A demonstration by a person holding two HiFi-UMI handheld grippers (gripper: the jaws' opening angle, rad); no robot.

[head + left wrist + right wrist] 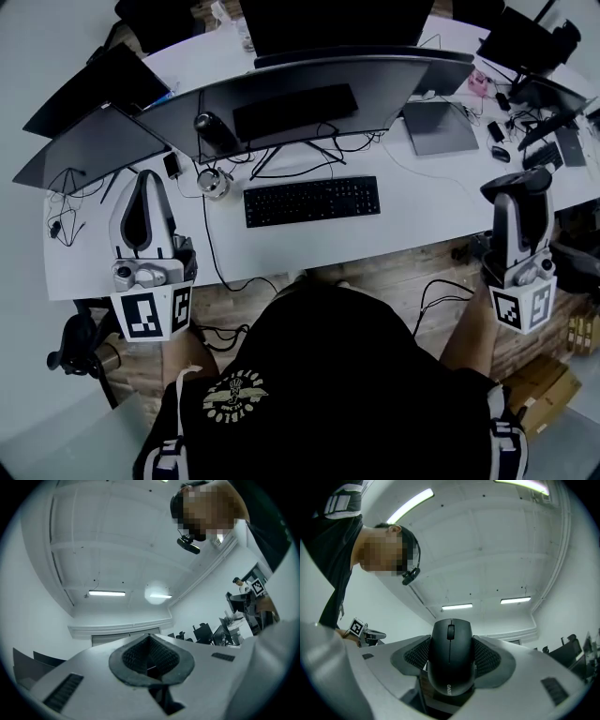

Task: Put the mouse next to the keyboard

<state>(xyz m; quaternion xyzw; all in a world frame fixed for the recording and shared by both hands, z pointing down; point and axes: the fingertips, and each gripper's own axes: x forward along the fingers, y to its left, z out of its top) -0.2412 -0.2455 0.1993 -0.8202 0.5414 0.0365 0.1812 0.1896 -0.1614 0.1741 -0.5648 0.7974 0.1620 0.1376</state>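
Right gripper (451, 662) pinches the mouse (450, 641), pointing up, well apart from the keyboard (312, 201); a loose pinch while tilting down could drop it. Left gripper (150, 660) is pressed together, empty.

Head view: set high over the desk (441, 202), facing steeply down. The left gripper (147, 180) is at 8 o'clock, the right gripper (517, 187) at 4 o'clock.

Each gripper view looks close along its own jaws, tilted up at the ceiling (117, 541) (487, 550).

Both gripper views take in the ceiling and the person (267, 522) (333, 541): at 1 o'clock in the left gripper view, at 10 o'clock in the right.
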